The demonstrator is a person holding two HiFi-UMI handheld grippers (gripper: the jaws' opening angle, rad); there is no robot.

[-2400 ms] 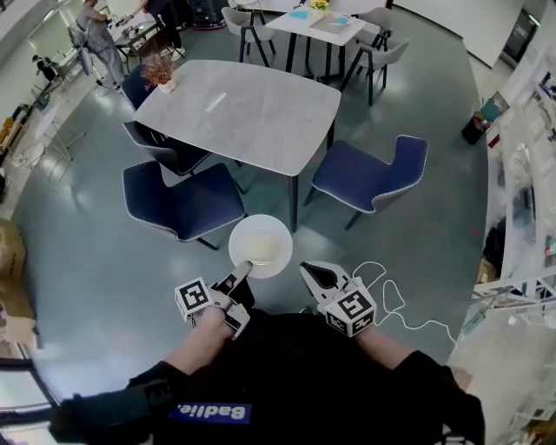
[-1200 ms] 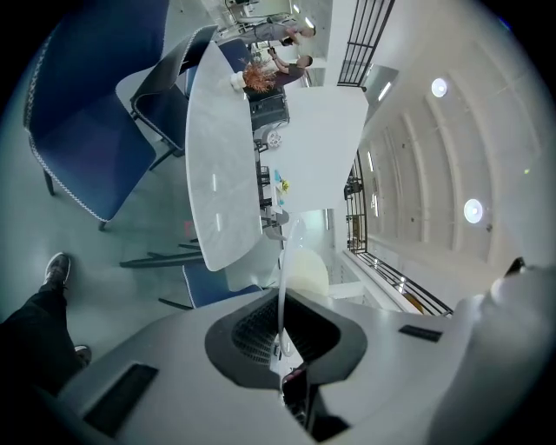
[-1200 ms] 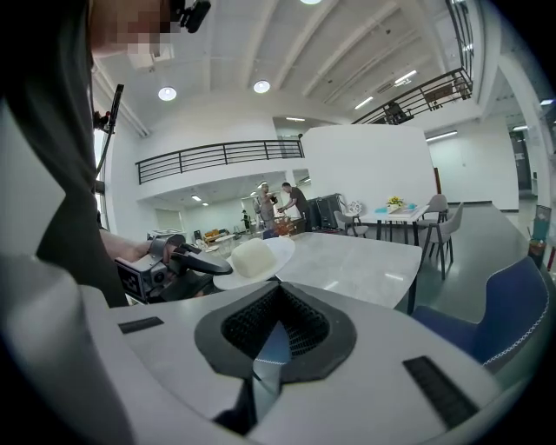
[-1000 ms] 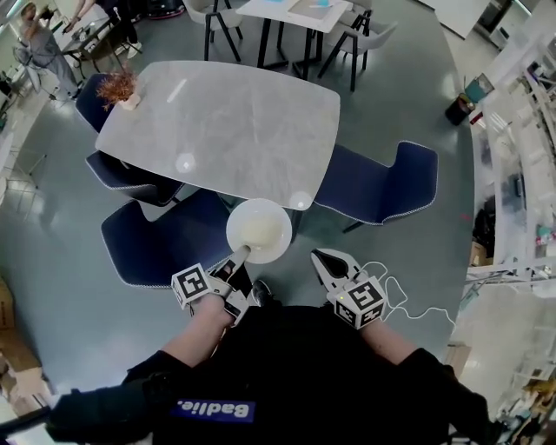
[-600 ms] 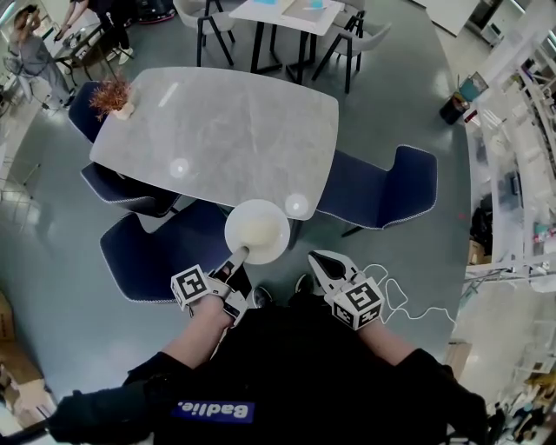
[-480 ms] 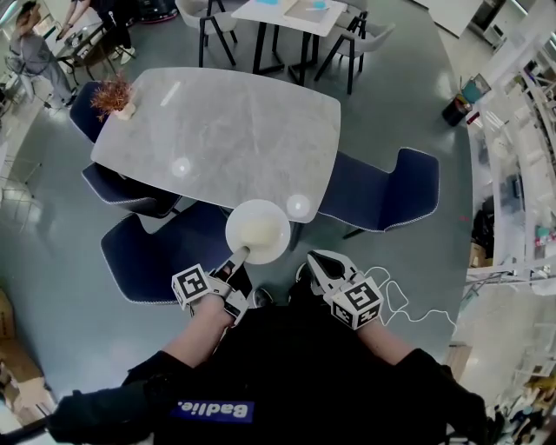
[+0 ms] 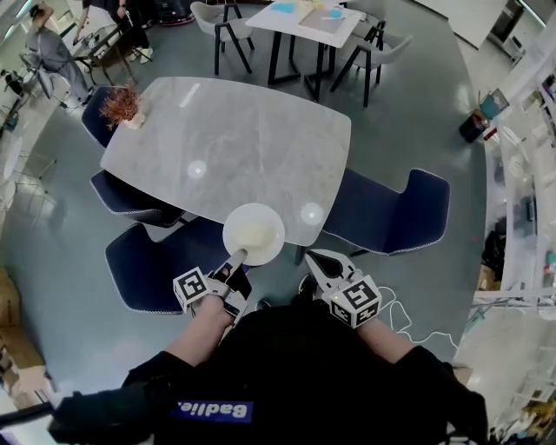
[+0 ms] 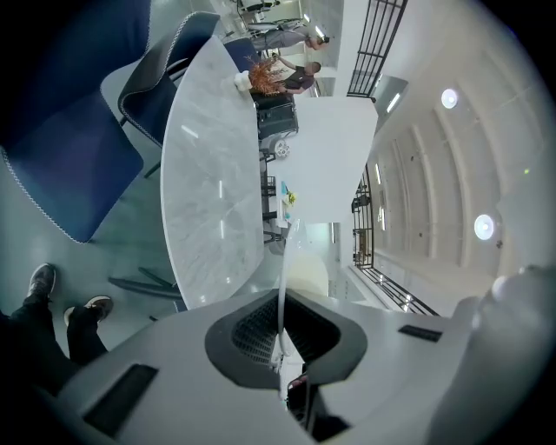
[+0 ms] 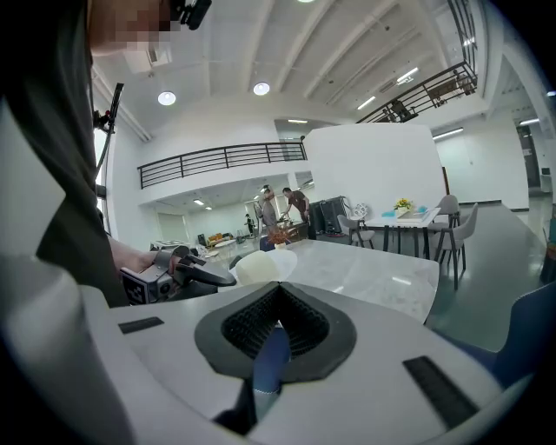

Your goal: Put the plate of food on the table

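**Nearly over the worktop [image 7: 234, 122]**

The left gripper's [image 7: 240, 256] jaws pinch the plate's [image 7: 262, 217] near rim, holding it level above the worktop's edge so the food [image 7: 250, 236] stays put. The right gripper [image 7: 314, 259] hangs alongside, jaws together and empty.

Navy blue chairs [image 7: 391, 213] stand on a glossy grey floor [image 7: 69, 348], with a dried plant [image 7: 120, 102] and a white table [image 7: 304, 19] with grey chairs [image 7: 215, 17] beyond.
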